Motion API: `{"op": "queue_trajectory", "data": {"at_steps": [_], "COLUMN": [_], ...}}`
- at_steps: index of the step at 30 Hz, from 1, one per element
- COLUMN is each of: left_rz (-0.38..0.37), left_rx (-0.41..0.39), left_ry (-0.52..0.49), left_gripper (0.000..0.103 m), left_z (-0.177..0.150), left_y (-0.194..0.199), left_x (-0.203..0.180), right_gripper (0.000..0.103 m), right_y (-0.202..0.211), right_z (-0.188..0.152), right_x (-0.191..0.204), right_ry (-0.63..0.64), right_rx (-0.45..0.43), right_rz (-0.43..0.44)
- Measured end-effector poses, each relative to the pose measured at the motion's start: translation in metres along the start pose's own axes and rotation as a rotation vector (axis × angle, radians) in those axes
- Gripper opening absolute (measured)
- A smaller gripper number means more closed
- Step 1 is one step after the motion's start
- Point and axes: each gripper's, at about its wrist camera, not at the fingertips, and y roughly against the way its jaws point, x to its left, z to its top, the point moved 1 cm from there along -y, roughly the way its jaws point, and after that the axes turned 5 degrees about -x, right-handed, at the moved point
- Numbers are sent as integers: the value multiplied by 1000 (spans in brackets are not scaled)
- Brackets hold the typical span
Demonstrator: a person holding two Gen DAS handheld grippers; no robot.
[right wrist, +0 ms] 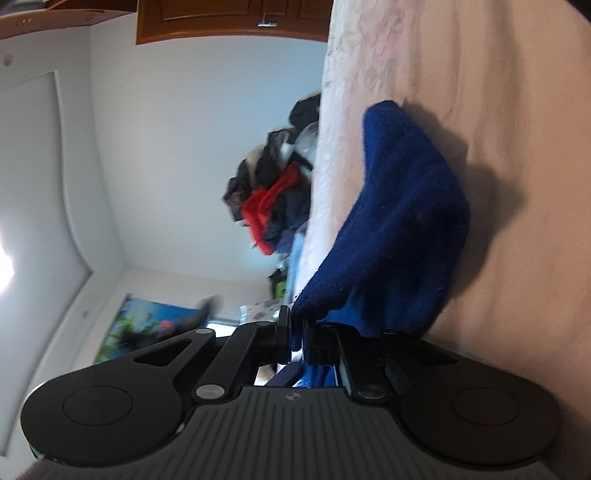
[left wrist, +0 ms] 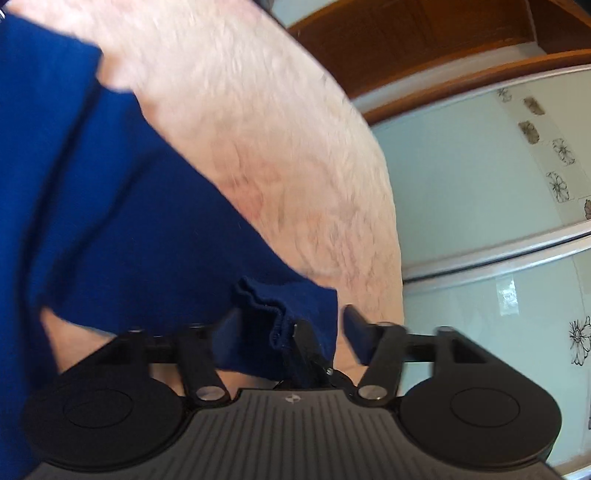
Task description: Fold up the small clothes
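In the left wrist view, the blue cloth (left wrist: pixel 110 221) fills the left side, draped over a pale pink fuzzy bed cover (left wrist: pixel 266 147) that runs diagonally through the middle. To the right stand glossy pale wardrobe doors (left wrist: pixel 480 192) with flower decals, and above them brown wooden trim (left wrist: pixel 424 40). The left gripper (left wrist: pixel 291 332) sits at the near bottom edge. Its fingers stand apart, and a bunched hemmed edge of the cloth lies in the gap between them, against a dark part in the middle; whether anything pinches it cannot be told. The cloth is deep blue, knitted, with a stitched, rippled hem right at the claw.

In the right wrist view, the scene is rolled sideways: a white wall (right wrist: pixel 166 147) and ceiling panel on the left, a brown cabinet (right wrist: pixel 229 18) at the top, a colourful picture (right wrist: pixel 147 325) low on the left. In the middle, a heap of dark and red clothes (right wrist: pixel 273 199) lies at the far edge of the bed. The bed cover (right wrist: pixel 517 184) takes up the right side. The right gripper (right wrist: pixel 295 332) is clenched on a corner of the blue cloth (right wrist: pixel 399 229), its jaws pressed close with the fabric between. From there the cloth rises away from the claw, humped and lifted, its far end touching the cover and casting a dark shadow to its right. The picture is blurred.
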Motion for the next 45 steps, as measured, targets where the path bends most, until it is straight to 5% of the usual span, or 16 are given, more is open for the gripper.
{"op": "queue_trajectory", "data": {"at_steps": [4,6,11,12,14,21,27,32,45], "left_rz": [5,7,22,28,60,186,294,379,454], "left_rx": [26,34,41,41,28,-46,-183,-315,-603], "left_ry": [41,73,85,90,82,-41,-86,12,243], "left_gripper": [52,31,5,5,5,4,5,5,5], "left_z": [1,5,10,12,15,34,56,70,63], "left_y": [-22,-27,-31,-31,-29,5,72,135,254], "left_x": [5,11,18,20,23,27,54,102,197], "right_gripper": [11,11,15,18,49,52,59,64,64], "right_y": [-2,-5,-9,-10,-8,-9,-31,-39,-28], "right_z": [6,8,11,12,10,10,-20,-44,-38], "right_x": [11,12,15,18,21,18,39,54,57], "right_ry": [27,16,41,51,59,43,159,271,291], "right_rx": [34,48,59,57,49,61,302,440,385], "right_rz": [39,43,-18,-30,-37,41,131,80,28]}}
